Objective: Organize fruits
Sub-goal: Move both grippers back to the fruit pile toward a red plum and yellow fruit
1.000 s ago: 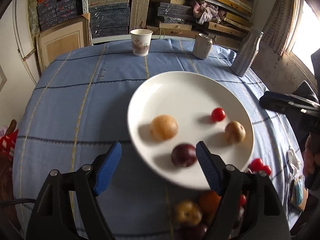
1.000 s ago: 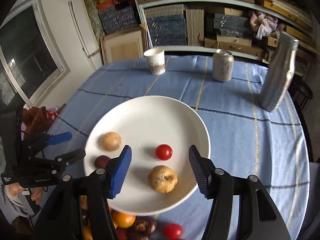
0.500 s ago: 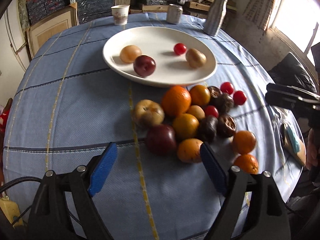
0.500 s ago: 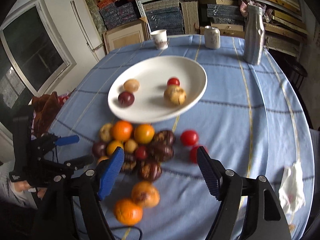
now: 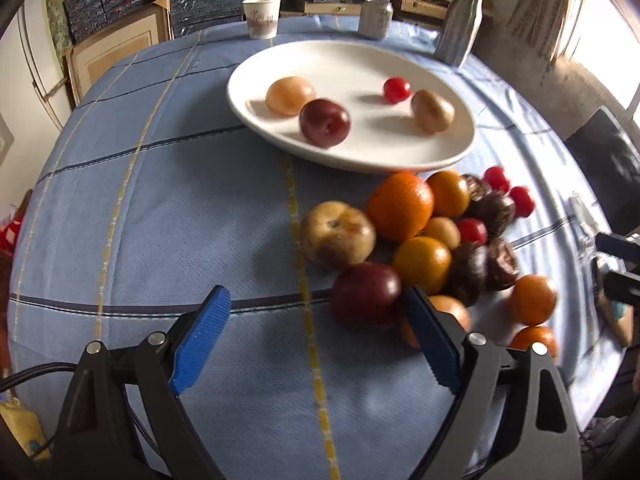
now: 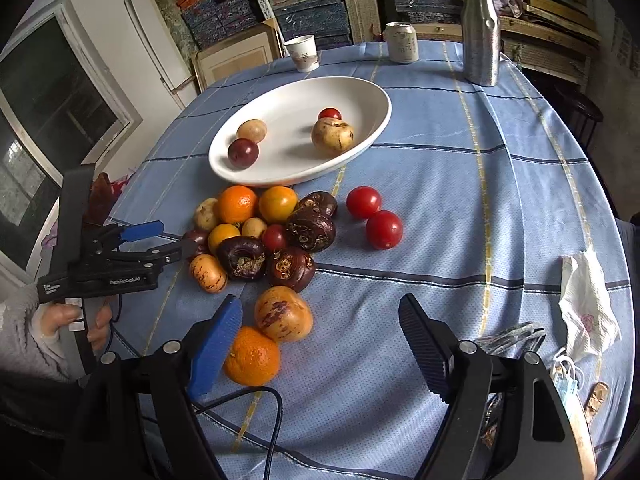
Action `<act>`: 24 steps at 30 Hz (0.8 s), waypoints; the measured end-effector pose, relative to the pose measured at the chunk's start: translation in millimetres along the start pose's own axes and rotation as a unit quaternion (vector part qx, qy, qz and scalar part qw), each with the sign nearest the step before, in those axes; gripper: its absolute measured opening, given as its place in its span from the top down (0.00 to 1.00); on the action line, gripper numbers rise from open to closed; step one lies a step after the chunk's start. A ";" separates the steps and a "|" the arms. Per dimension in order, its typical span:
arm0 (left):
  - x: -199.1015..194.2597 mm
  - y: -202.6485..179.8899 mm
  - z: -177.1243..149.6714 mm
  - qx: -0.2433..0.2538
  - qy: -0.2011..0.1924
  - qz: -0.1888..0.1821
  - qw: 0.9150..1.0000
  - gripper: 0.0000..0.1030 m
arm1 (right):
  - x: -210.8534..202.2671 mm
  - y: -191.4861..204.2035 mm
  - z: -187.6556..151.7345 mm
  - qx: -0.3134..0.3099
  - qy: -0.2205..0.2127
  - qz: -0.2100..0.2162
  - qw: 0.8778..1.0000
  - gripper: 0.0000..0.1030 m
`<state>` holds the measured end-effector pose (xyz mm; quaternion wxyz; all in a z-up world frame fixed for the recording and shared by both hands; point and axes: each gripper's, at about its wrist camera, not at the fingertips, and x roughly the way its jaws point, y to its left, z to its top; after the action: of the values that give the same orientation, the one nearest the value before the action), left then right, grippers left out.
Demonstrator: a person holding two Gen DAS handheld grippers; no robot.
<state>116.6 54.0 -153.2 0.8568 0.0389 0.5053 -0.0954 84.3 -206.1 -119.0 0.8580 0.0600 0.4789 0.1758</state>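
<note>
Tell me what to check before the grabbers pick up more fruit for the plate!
1. Left gripper holds nothing: ok, its jaws are opening with only cloth between them.
2. Right gripper holds nothing: ok, jaws opening, no fruit pinched.
3. Fruit close to the left gripper: ok, the dark red plum lies just beside its right finger.
4. Fruit close to the right gripper: ok, the orange sits by its left finger, touching a striped yellow fruit.
5. Room on the white plate: ok, only four fruits on it.
6. Fruit will not roll when grabbed: cannot tell.
</note>
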 end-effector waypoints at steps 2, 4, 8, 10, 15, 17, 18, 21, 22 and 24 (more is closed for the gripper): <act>-1.1 5.7 -3.5 -0.002 -0.001 0.004 1.000 0.09 | -0.1 -0.2 -0.4 0.000 0.001 0.000 1.000 0.20; -4.8 13.6 -8.8 -0.005 -0.002 0.006 1.000 0.08 | 2.3 1.3 -1.8 -0.004 0.007 0.001 1.000 0.20; -14.9 37.7 -26.5 -0.032 0.007 0.023 0.999 0.08 | 13.1 9.5 -8.6 -0.025 0.031 0.013 0.999 0.20; -18.8 44.3 -34.9 -0.042 0.010 0.025 0.999 0.08 | 19.2 17.1 -12.8 -0.043 0.046 0.022 0.998 0.20; -28.2 38.2 -45.2 -0.034 0.003 0.020 0.999 0.08 | 32.3 25.3 -17.1 -0.055 0.073 0.038 0.995 0.20; -27.2 31.2 -44.0 -0.020 0.003 0.020 1.000 0.08 | 32.9 23.7 -15.1 -0.048 0.067 0.033 0.996 0.20; -26.4 26.8 -42.8 -0.012 0.003 0.019 1.000 0.08 | 31.6 21.4 -12.2 -0.040 0.057 0.032 0.997 0.20; -22.7 18.1 -41.4 0.002 0.007 0.016 1.000 0.08 | 32.3 13.3 -2.5 -0.015 0.038 0.033 0.999 0.20; -21.3 15.9 -41.2 0.006 0.008 0.016 1.000 0.08 | 35.1 12.0 0.1 -0.010 0.038 0.035 0.999 0.20; -18.6 13.3 -40.2 0.011 0.010 0.017 1.000 0.08 | 42.6 13.0 3.6 -0.002 0.047 0.040 0.998 0.20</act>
<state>76.0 75.9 -156.9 0.8529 0.0582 0.5116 -0.0863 104.5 -178.5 -147.7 0.8269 0.0690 0.5159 0.2131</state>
